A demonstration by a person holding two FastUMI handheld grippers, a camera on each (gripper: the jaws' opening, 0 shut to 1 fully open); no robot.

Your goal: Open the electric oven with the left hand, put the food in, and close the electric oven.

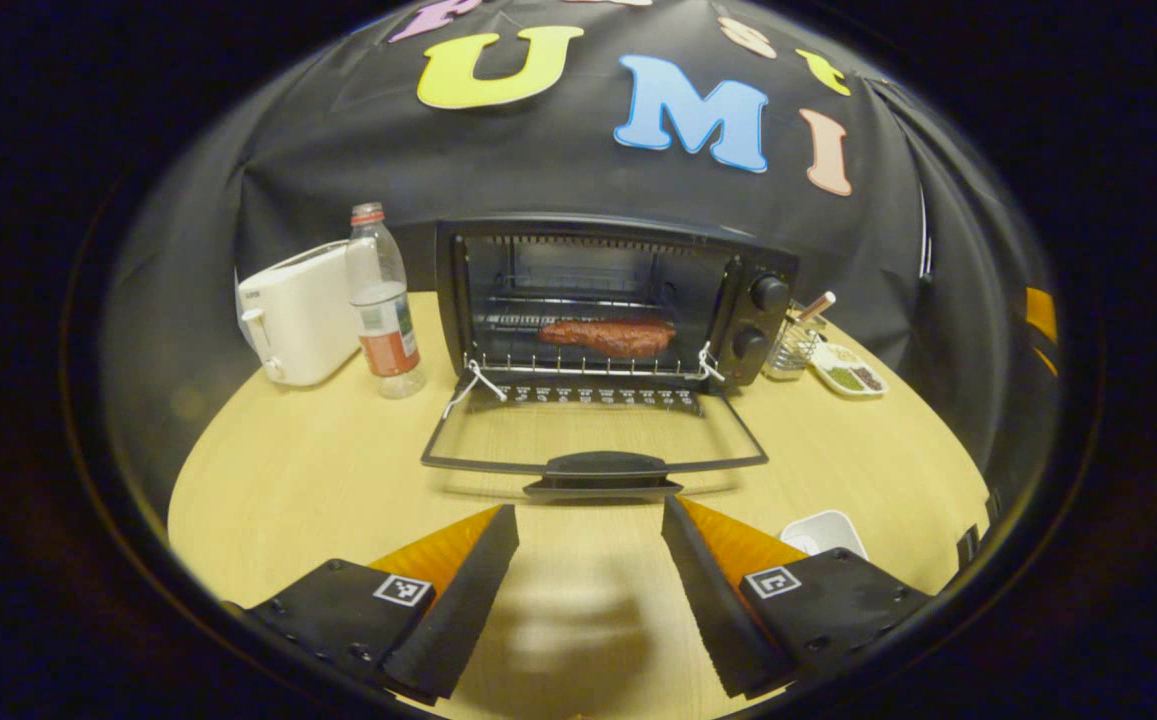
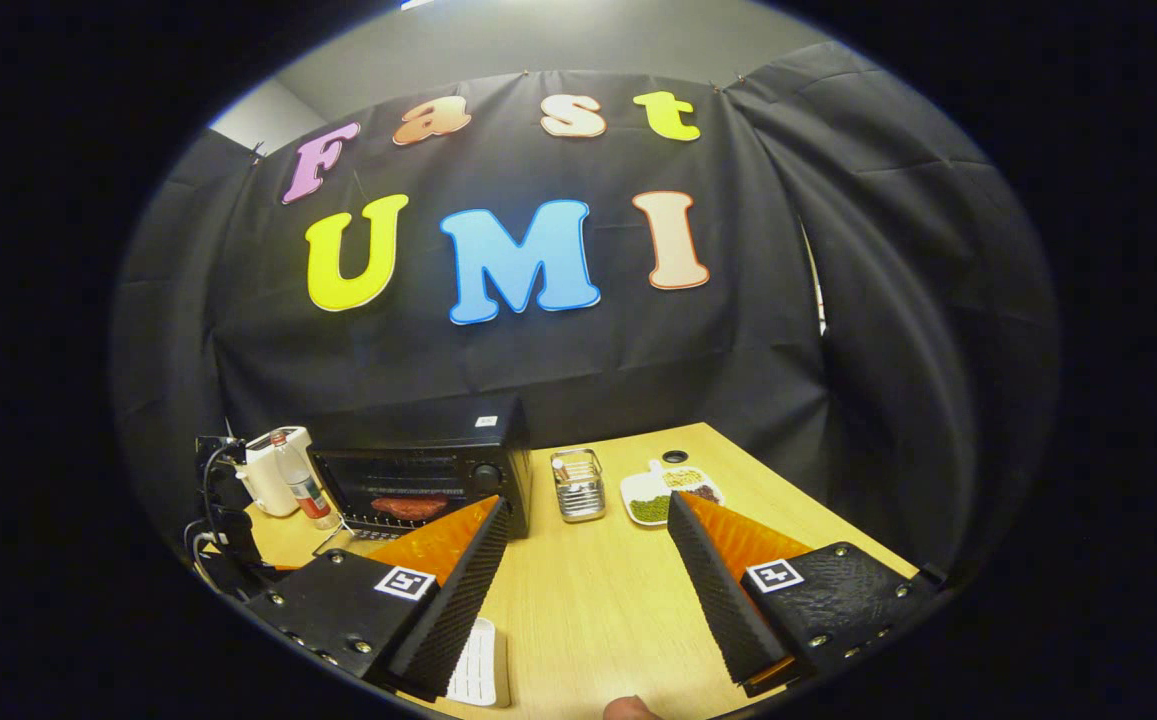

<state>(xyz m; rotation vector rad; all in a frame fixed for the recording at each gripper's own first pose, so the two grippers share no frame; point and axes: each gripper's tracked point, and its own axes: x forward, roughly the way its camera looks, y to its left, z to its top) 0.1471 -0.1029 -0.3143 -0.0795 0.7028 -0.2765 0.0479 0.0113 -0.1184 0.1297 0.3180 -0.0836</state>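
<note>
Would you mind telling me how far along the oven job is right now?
Done: the black electric oven's glass door lies folded down, and the reddish slab of meat sits on its rack. In hand: nothing; the left gripper is open before the door handle. Left: closing the door.

a pale wooden table [image 1: 318, 480] carried a black electric oven [image 1: 758, 300] at its back, the door [image 1: 593, 440] folded down flat onto the wood. left of it stood a water bottle [image 1: 383, 305] and a white toaster [image 1: 298, 315]. to the oven's right sat a wire holder [image 1: 793, 348], a white dish [image 1: 848, 372] of green and dark bits, and nearer, another small white dish [image 1: 826, 530].
</note>
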